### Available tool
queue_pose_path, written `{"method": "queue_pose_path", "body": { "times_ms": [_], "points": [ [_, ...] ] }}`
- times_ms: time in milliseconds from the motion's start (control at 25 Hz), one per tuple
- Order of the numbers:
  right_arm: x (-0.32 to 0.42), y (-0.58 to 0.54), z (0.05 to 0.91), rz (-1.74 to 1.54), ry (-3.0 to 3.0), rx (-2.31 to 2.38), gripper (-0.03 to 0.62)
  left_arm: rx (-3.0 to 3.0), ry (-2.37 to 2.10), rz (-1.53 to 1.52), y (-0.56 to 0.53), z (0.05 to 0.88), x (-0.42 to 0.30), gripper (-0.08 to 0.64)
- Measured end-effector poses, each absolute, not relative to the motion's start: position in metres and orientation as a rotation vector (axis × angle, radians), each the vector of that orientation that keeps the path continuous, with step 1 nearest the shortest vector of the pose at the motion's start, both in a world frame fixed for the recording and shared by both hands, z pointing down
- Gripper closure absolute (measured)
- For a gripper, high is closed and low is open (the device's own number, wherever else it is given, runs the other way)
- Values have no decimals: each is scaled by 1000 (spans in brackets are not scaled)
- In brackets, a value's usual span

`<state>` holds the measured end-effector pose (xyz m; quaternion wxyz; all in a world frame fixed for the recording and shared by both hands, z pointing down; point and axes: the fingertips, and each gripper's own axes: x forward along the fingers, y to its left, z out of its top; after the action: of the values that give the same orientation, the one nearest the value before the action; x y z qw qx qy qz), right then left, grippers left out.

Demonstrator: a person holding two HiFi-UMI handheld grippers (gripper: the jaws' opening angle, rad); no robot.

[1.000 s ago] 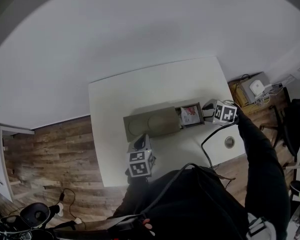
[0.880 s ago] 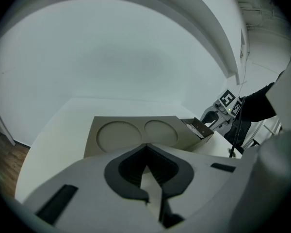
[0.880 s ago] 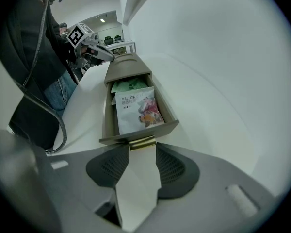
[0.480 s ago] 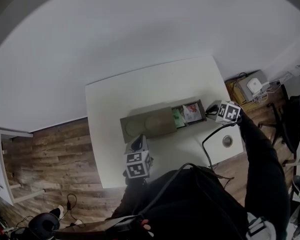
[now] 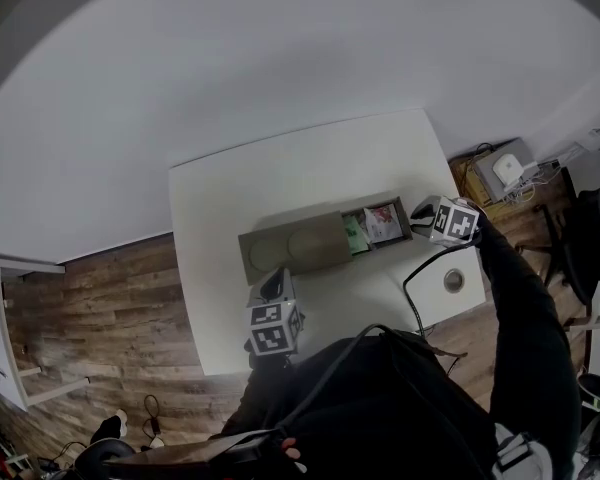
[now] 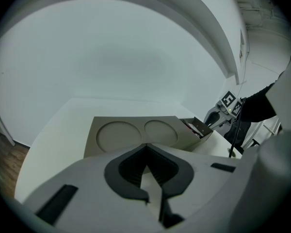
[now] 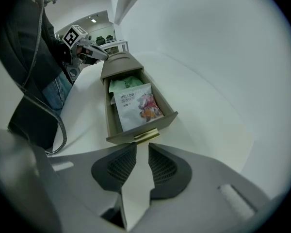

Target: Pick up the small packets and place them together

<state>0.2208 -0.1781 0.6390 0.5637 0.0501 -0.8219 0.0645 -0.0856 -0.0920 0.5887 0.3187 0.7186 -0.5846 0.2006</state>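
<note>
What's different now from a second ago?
The right hand-held gripper pulled the drawer further out, uncovering the green packet. Its jaws have just been opening, off the handle, with nothing between them. The left hand-held gripper and the white packet stayed put.

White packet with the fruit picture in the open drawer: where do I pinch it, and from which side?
Pinch the white packet at its printed-name end, where it overlaps the green packet and probably sits slightly raised. Come from straight above: it lies flat, and the drawer walls and front close off its other edges.
</note>
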Motion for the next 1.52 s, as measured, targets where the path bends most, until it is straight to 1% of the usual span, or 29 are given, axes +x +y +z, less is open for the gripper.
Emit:
{"method": "queue_pose_path", "body": {
  "times_ms": [200, 320, 440, 600, 720, 920, 1080, 1520],
  "points": [
    [222, -179, 638, 147, -1926, 115, 498, 1886, -1538, 523, -89, 589, -85, 560],
    [224, -184, 632, 121, -1927, 139, 503, 1888, -1536, 521, -90, 588, -84, 560],
    [223, -202, 606, 117, -2003, 235, 503, 1889, -1540, 510, -91, 589, -84, 560],
    [195, -207, 563, 151, -2127, 300, 497, 1885, -1548, 499, -91, 589, -86, 560],
    [163, -188, 549, 152, -2181, 251, 467, 1886, -1543, 496, -92, 590, -85, 560],
    [124, -157, 565, 112, -2177, 186, 463, 1886, -1544, 491, -91, 588, -85, 560],
    [115, -142, 590, 129, -2103, 139, 463, 1887, -1540, 484, -91, 589, -85, 560],
    [105, -144, 614, 151, -1960, 247, 463, 1897, -1542, 450, -91, 589, -86, 560]
  ]
}}
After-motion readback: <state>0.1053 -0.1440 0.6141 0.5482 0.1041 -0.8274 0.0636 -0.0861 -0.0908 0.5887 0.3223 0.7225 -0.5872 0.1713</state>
